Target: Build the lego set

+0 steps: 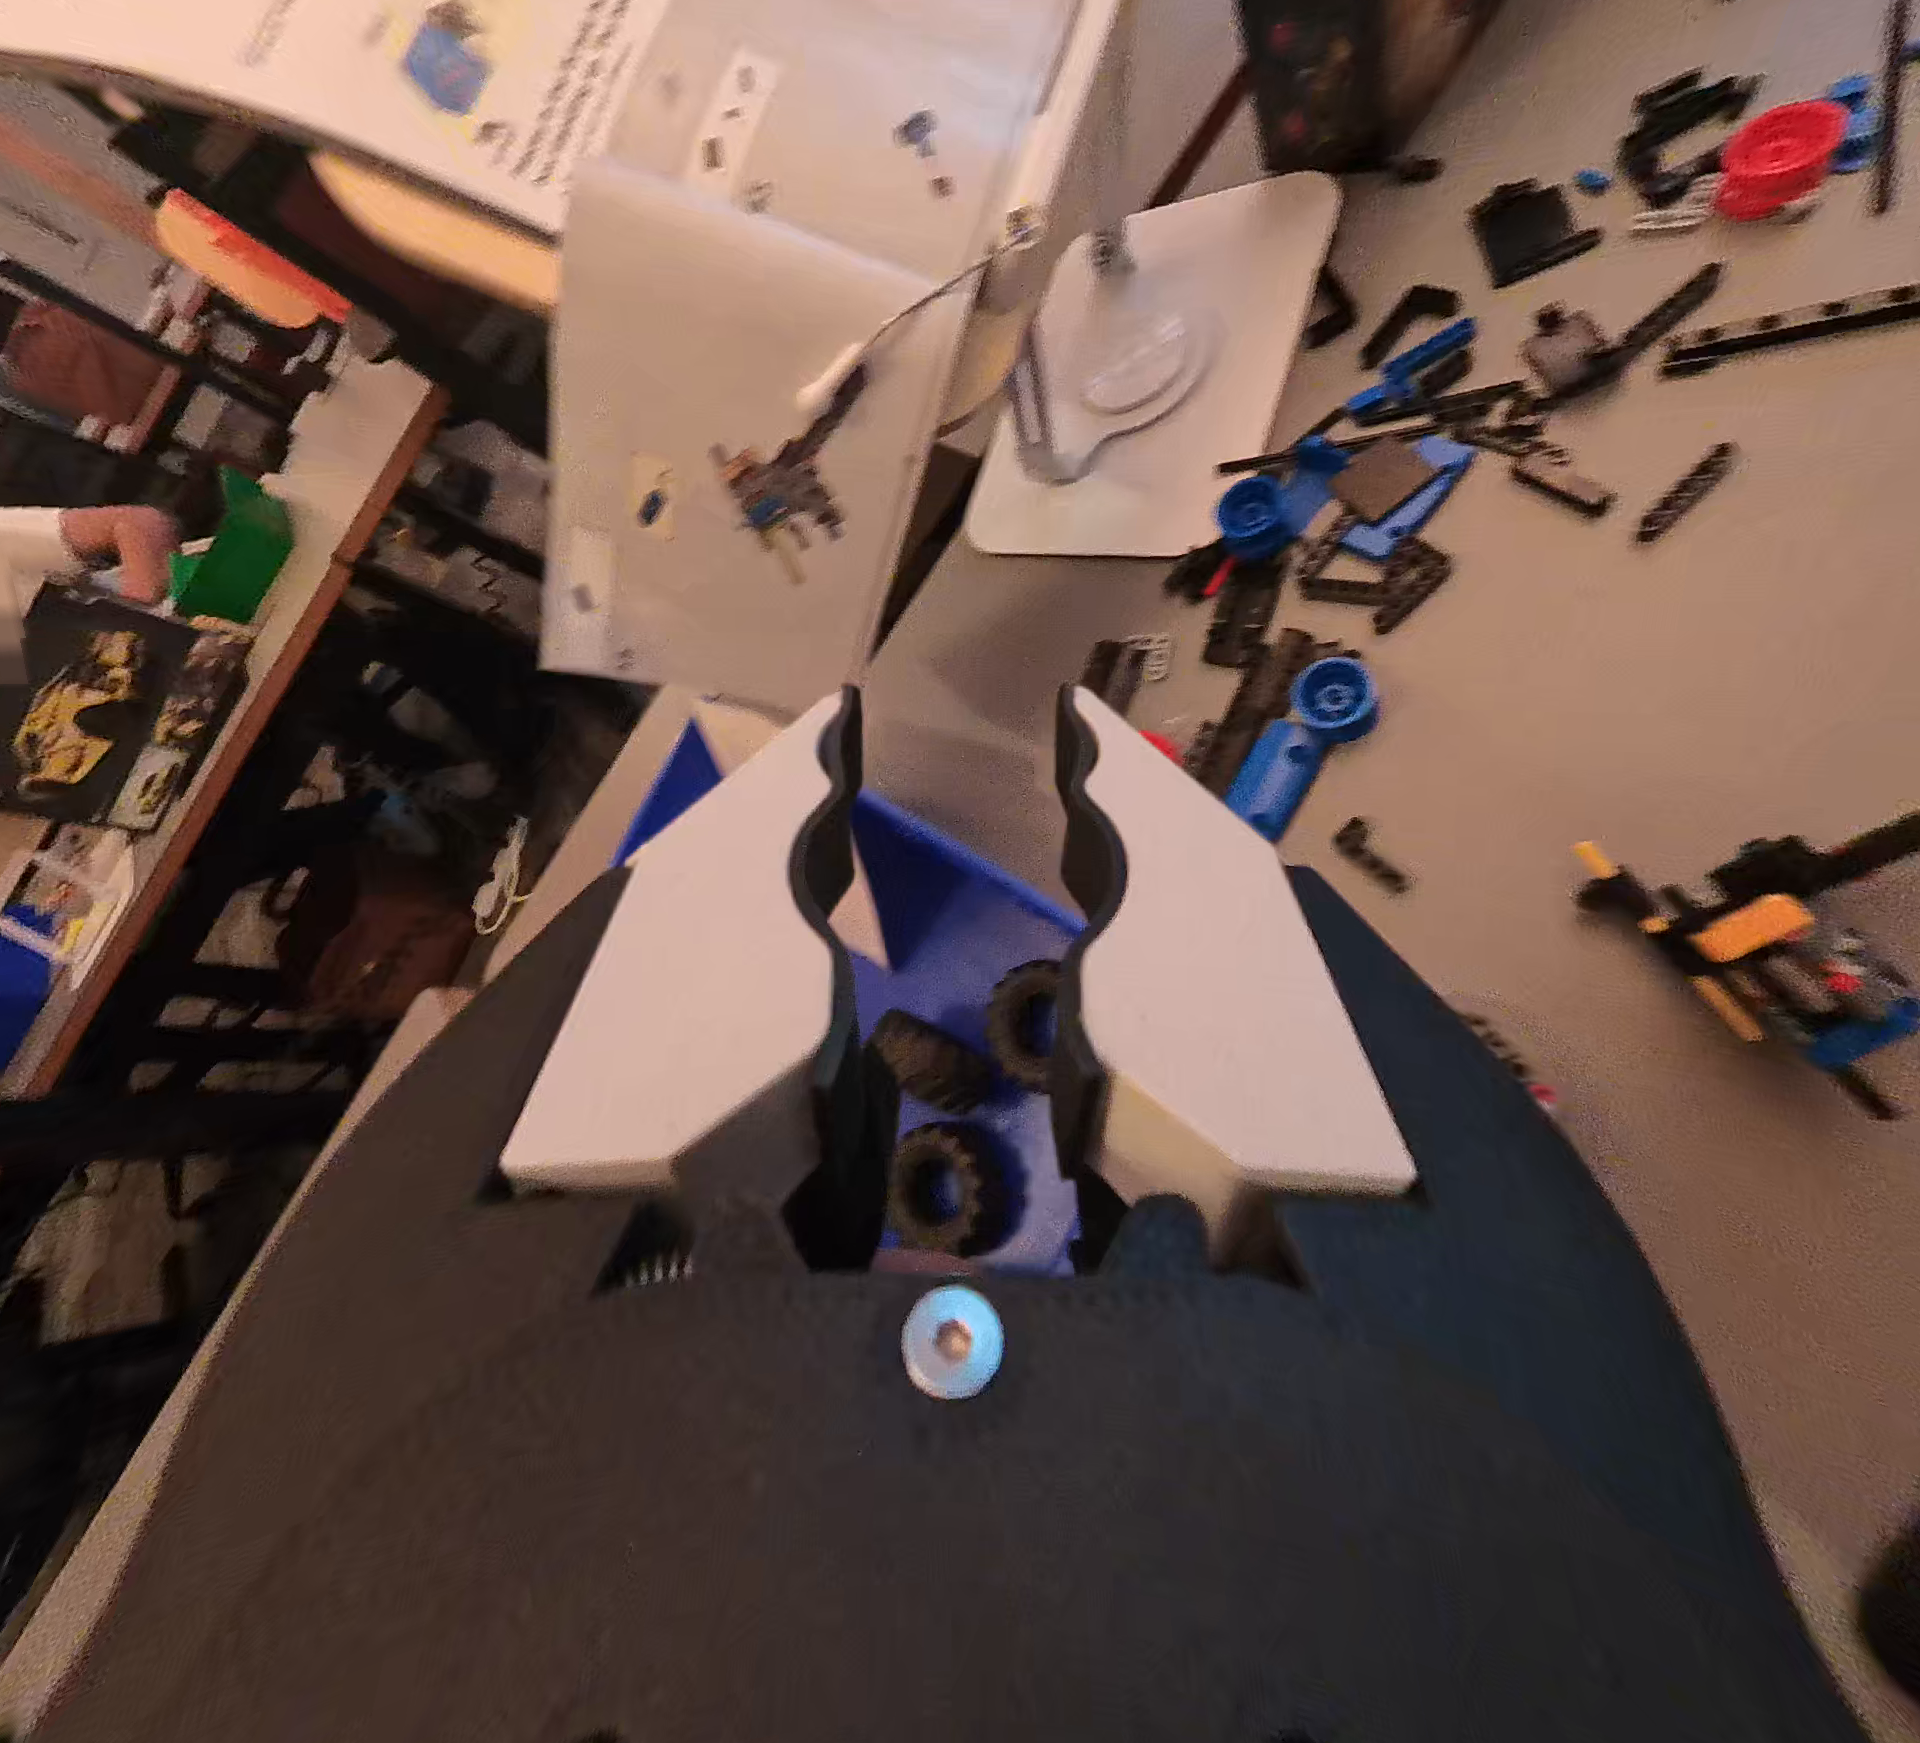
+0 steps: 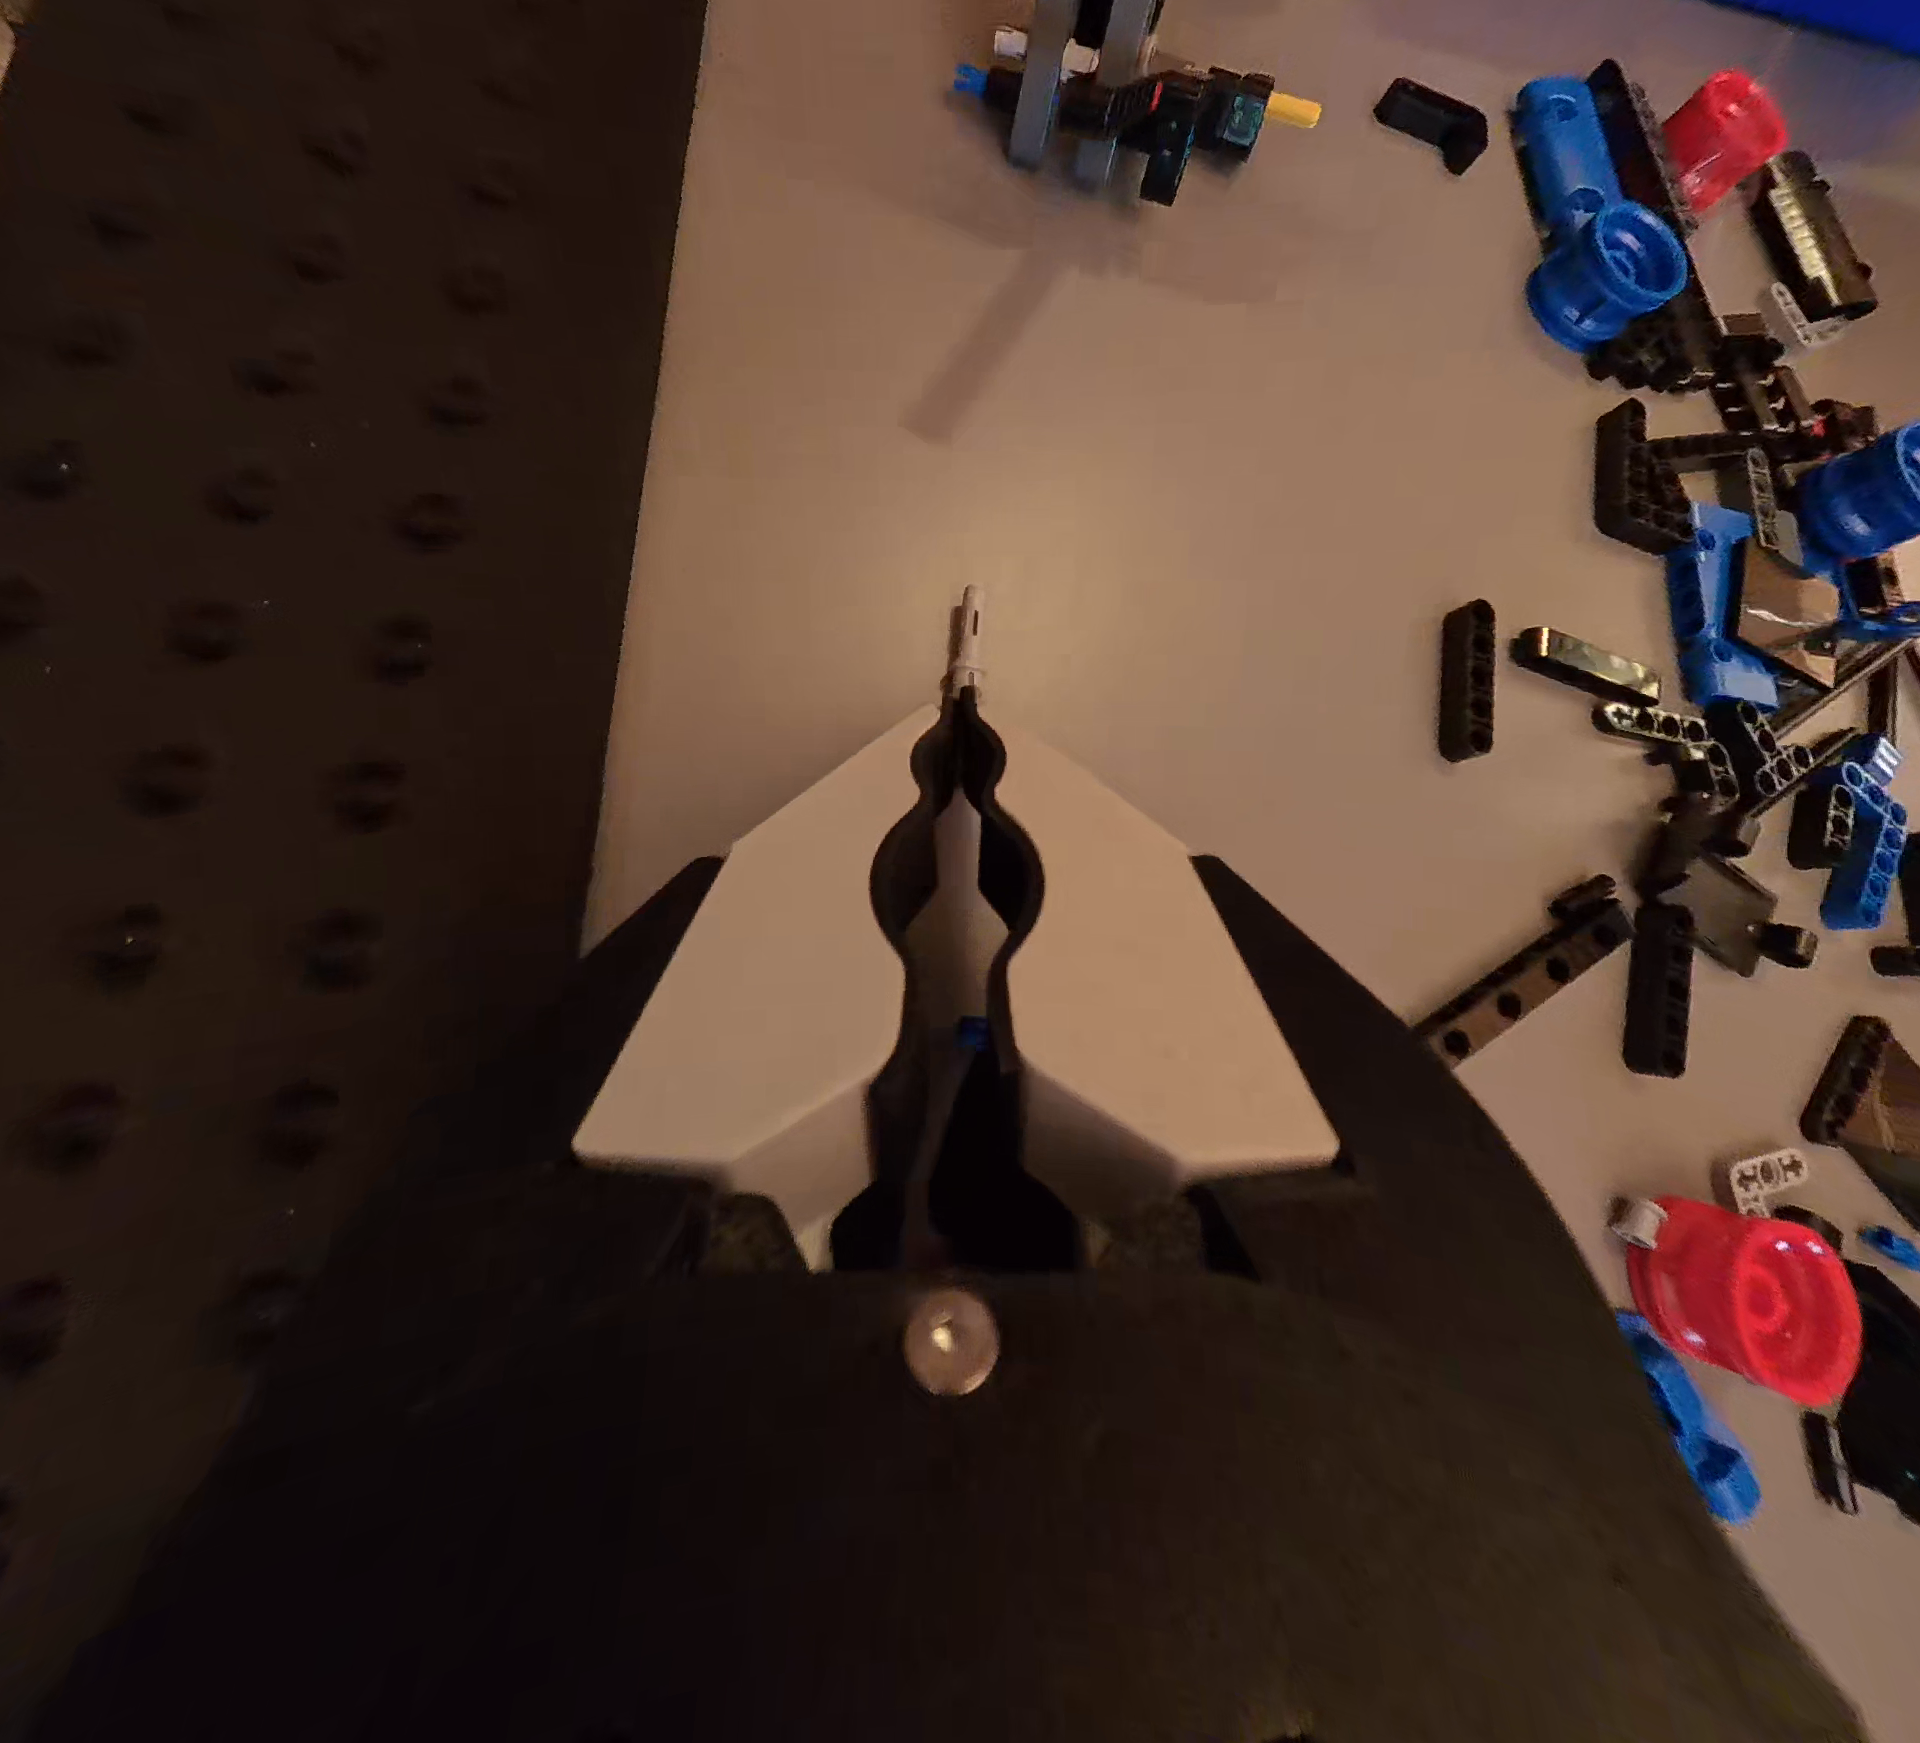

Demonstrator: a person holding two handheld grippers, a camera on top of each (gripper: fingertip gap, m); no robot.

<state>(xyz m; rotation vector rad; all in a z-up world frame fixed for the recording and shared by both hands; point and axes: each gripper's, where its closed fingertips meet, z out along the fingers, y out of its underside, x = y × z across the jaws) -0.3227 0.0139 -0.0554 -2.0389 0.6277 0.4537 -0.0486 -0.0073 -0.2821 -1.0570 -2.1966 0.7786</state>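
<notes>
While clamped: right gripper (image 2: 961, 706) jaws pinch grey pin (image 2: 966, 644).
Left gripper (image 1: 956, 717): jaws apart, empty, over tyre bin (image 1: 935, 872).
Next: prob. seat pin into part-built model (image 2: 1112, 72).

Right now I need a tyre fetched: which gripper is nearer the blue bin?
Left. The left gripper hovers open right over the blue bin; the right gripper, clamping a grey pin, sits across the table from it.

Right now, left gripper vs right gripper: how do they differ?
The left gripper is open and empty; the right gripper is shut on a grey pin. Left hangs over a blue bin holding black tires; right over bare table. Both have white fingers with wavy black pads.
</notes>
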